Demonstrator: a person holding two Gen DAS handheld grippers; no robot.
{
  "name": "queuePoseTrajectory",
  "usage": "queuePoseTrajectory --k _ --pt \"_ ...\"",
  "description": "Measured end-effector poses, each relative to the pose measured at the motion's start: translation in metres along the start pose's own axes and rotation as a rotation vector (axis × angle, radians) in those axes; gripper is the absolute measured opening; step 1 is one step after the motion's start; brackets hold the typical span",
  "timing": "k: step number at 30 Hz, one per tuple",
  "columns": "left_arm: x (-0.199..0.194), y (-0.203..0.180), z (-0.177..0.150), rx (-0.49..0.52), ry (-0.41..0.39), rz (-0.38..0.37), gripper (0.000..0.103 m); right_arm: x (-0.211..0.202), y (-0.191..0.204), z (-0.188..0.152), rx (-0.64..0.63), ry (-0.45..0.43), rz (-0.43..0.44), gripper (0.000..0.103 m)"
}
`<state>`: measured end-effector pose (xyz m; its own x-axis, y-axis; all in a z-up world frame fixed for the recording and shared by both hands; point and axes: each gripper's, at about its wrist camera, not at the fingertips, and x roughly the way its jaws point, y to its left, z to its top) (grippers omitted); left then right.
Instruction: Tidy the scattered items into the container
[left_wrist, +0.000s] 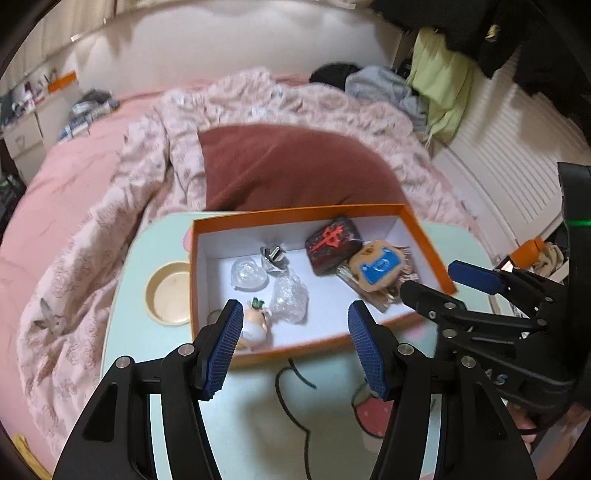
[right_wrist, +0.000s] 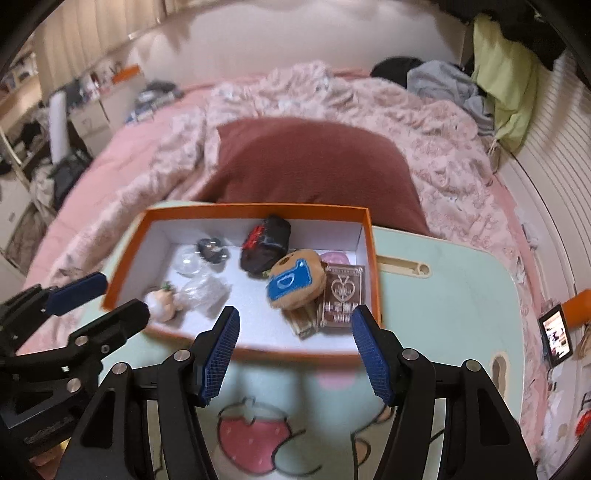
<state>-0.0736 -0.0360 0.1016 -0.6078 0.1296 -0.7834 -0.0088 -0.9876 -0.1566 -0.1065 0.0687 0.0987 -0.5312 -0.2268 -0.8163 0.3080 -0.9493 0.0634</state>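
My left tongs (left_wrist: 291, 343): released, nothing between the pads, hanging over the near rim of the box.
My right tongs (right_wrist: 295, 347): likewise released and empty, tilted steeply down beside the left pair.
Lap table (right_wrist: 461, 295): I see no loose items on its bare top.
Orange box (left_wrist: 424, 236): holds the figurine (left_wrist: 255, 325), crinkled plastic (left_wrist: 290, 295), black pouch (left_wrist: 332, 245), round plush (right_wrist: 295, 282) and cards (right_wrist: 341, 295).
Risk: the table sits on soft bedding (left_wrist: 92, 229); a nudge to the rim could tip the box.
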Motion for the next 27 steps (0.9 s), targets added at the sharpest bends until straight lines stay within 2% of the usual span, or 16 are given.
queuePoseTrajectory --k 2,5,10,14,16,18,19,21,22,23,24,27 --pt "-0.008 -0.005 -0.019 -0.003 -0.010 -0.022 0.067 -0.012 -0.002 -0.017 -0.015 -0.020 0.019 0.072" --pt "-0.007 -0.010 -0.047 -0.014 -0.001 -0.037 0.068 -0.022 -0.008 -0.050 -0.023 -0.028 0.002 0.072" --pt "0.013 -0.020 -0.084 -0.009 0.054 -0.005 0.068 -0.010 -0.014 -0.092 -0.020 0.014 -0.047 0.072" --pt "0.030 -0.021 -0.098 0.014 0.076 0.089 0.068 0.007 -0.015 -0.109 -0.017 0.045 -0.091 0.072" --pt "0.037 -0.018 -0.103 -0.001 0.084 0.094 0.069 0.014 -0.016 -0.115 -0.007 0.071 -0.084 0.072" --pt "0.039 -0.020 -0.107 0.018 0.067 0.122 0.074 0.020 -0.019 -0.120 0.007 0.093 -0.092 0.073" --pt "0.040 -0.021 -0.107 0.024 0.068 0.133 0.076 0.021 -0.021 -0.121 0.017 0.094 -0.100 0.080" --pt "0.043 -0.023 -0.109 0.029 0.065 0.135 0.092 0.022 -0.026 -0.121 0.038 0.100 -0.109 0.095" --pt "0.045 -0.022 -0.110 0.025 0.059 0.139 0.094 0.023 -0.029 -0.122 0.053 0.106 -0.117 0.103" --pt "0.046 -0.020 -0.111 0.016 0.052 0.147 0.101 0.024 -0.031 -0.124 0.061 0.104 -0.122 0.103" --pt "0.046 -0.018 -0.111 0.007 0.047 0.152 0.103 0.023 -0.032 -0.125 0.059 0.101 -0.123 0.103" --pt "0.046 -0.016 -0.113 0.005 0.035 0.152 0.103 0.024 -0.031 -0.127 0.056 0.096 -0.124 0.103"
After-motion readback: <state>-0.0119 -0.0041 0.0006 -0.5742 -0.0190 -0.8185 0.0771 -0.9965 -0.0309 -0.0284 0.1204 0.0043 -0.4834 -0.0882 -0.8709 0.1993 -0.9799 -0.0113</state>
